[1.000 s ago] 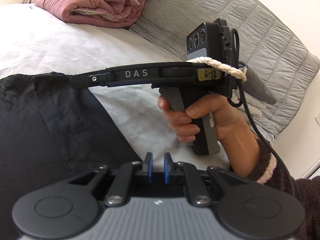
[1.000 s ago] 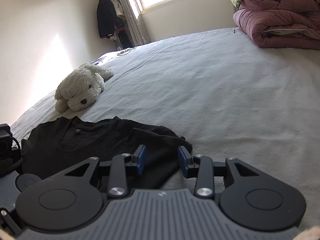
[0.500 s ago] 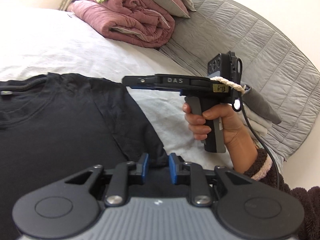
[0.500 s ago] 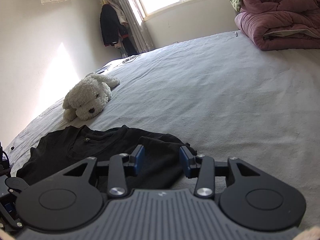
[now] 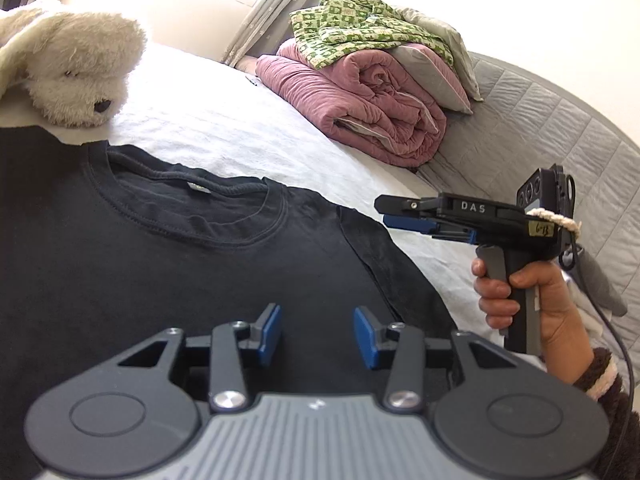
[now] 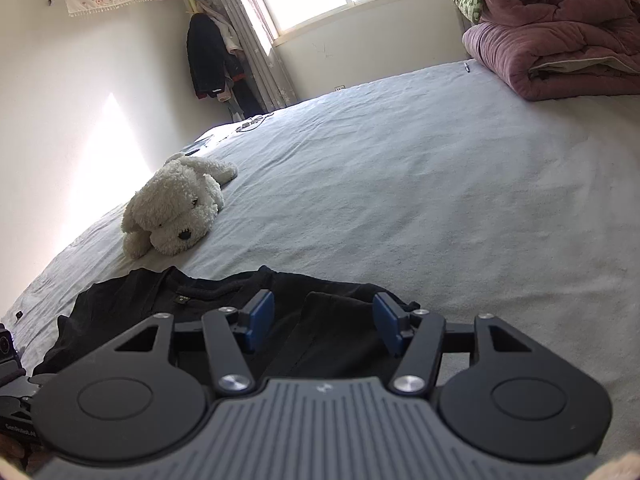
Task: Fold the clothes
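Both tools have spread their jaws wider than a moment ago, and the left tool [image 5: 316, 336] has swung up so the plush dog [image 5: 72, 80] now shows ahead on its left. It's released, empty, hovering over the black shirt [image 5: 200, 260] lying flat on the bed [image 6: 440, 200]. The right tool [image 6: 322, 326] is released too, over the shirt's sleeve. Pink quilt [image 5: 372, 100] sits far ahead to the right, nothing blocking either tool.

Black T-shirt [image 5: 168, 264], white plush dog [image 6: 176, 208], mauve quilt [image 5: 372, 108] (green-checked cloth [image 5: 360, 32] on top)
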Demonstrator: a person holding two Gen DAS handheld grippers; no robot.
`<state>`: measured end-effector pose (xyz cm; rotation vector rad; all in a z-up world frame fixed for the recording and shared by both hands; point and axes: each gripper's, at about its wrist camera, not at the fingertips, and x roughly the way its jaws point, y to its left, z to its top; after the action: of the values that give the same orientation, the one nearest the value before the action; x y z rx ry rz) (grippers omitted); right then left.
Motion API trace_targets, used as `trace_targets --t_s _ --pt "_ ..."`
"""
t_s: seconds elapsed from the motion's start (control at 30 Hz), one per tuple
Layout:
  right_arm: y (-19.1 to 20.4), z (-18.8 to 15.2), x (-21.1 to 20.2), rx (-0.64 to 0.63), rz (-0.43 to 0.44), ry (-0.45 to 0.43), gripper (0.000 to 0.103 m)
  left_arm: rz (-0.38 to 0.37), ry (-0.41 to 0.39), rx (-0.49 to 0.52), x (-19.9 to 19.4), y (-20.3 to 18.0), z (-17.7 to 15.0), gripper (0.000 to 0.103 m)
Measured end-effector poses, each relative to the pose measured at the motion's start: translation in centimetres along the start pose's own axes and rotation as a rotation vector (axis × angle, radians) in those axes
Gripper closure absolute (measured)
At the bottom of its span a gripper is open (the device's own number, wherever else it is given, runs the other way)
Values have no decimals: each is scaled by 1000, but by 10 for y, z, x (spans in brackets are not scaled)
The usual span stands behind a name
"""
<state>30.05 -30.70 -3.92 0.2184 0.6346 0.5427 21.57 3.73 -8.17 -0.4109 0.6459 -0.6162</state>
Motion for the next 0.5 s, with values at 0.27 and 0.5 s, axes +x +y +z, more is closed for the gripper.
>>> trace_targets --t_s 0.27,0.5 --pt "60 10 -8 -19 -123 85 43 26 1 -37 -3 1 6 61" --pt "137 23 18 -14 -39 51 42 79 -86 -229 -38 34 25 60"
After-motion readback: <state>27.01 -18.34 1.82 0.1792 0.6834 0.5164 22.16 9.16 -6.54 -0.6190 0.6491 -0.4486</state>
